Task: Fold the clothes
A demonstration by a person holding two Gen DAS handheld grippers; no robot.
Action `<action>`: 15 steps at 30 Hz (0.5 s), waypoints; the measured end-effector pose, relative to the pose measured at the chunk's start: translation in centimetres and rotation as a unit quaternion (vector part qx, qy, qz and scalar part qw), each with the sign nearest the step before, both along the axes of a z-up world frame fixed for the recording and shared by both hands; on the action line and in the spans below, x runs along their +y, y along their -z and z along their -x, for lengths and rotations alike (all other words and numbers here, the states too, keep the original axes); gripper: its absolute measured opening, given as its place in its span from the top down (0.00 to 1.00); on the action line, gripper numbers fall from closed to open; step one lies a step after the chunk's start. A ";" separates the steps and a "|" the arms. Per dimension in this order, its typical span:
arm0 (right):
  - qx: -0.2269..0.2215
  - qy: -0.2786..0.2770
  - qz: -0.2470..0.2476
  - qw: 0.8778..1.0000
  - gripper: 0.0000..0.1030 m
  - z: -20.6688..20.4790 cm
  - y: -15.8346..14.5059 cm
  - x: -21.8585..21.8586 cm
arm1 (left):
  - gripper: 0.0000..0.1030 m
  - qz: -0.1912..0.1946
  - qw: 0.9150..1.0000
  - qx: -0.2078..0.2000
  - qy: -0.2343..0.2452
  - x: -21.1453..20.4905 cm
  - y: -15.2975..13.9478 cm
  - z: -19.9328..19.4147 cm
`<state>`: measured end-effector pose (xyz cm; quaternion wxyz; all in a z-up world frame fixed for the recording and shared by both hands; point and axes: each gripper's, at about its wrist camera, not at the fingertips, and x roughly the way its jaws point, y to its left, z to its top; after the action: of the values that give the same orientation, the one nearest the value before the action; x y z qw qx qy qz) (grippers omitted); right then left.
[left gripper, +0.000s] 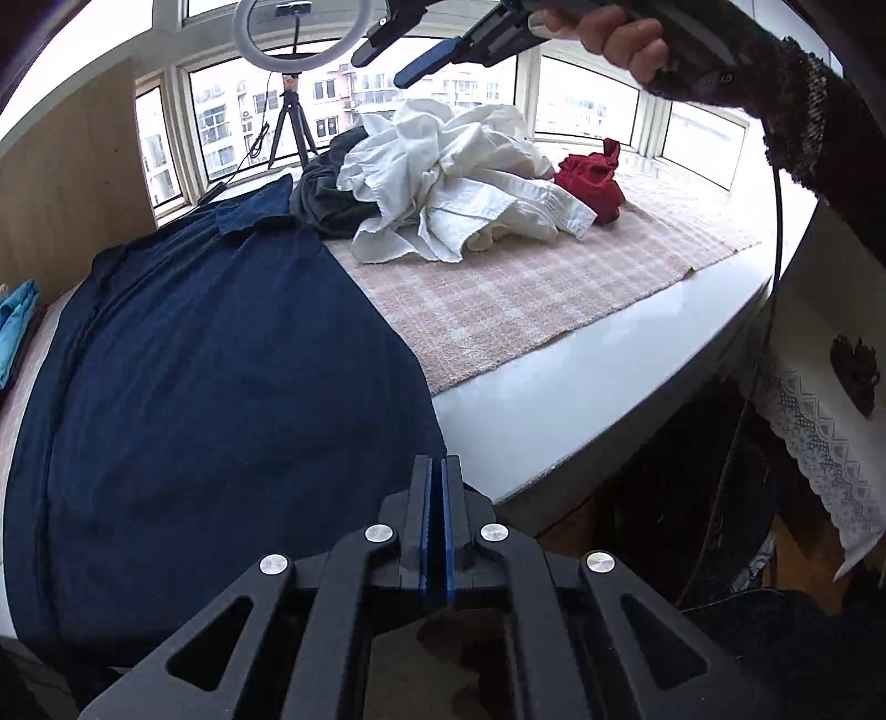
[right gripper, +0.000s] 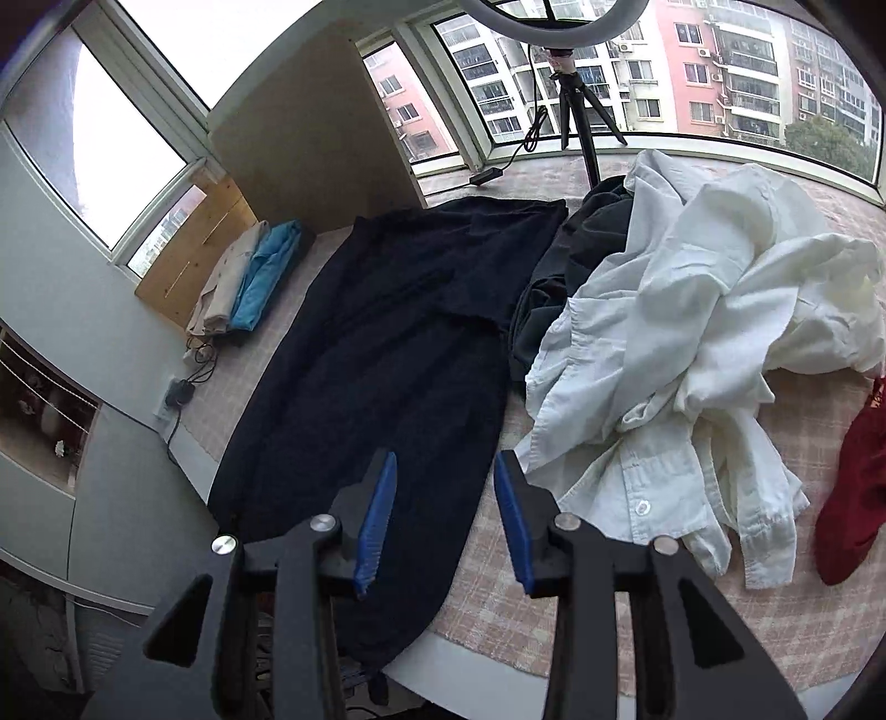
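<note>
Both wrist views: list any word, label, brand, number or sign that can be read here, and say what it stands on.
No text can be read in either view.
Red garment: pale marks at its upper edge, too small and cut off to read.
Apartment blocks outside the window: no signs or numbers that can be made out.
Navy garment, white shirts, ring light: no print or label visible.

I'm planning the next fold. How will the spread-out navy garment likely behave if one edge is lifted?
The navy garment will probably droop and drape rather than hold shape: it lies flat, following the mat, and its lower end hangs limply over the ledge. It looks thin, so likely light. The textured mat may grip it a little, so dragging could bunch it.
</note>
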<state>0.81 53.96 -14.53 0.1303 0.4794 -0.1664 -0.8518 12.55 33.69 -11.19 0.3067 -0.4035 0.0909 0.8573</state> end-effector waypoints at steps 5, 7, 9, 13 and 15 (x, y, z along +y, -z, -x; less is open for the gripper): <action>-0.034 0.009 -0.010 0.999 0.65 13.9 4.6 -1.3 | 0.98 -0.042 0.996 -0.037 -0.069 -4.4 -1.7 2.4; -0.065 0.033 -0.020 0.997 0.65 18.8 7.3 -1.2 | 0.98 -0.042 0.994 -0.046 -0.084 -5.1 -1.5 3.1; -0.085 0.054 -0.033 0.994 0.65 22.6 9.5 -0.7 | 0.98 -0.040 0.993 -0.057 -0.096 -5.6 -1.0 3.6; -0.128 0.090 -0.051 0.986 0.65 27.2 13.2 1.1 | 0.98 -0.046 0.990 -0.083 -0.108 -6.3 -0.1 4.4; -0.131 0.100 -0.042 0.985 0.64 28.0 14.1 1.7 | 0.98 -0.063 0.987 -0.092 -0.112 -6.8 0.0 4.6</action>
<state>-27.23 55.68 -28.61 0.0016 0.5731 -0.1935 -0.7963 7.92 26.92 -11.18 0.2402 -0.4685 -0.0374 0.8494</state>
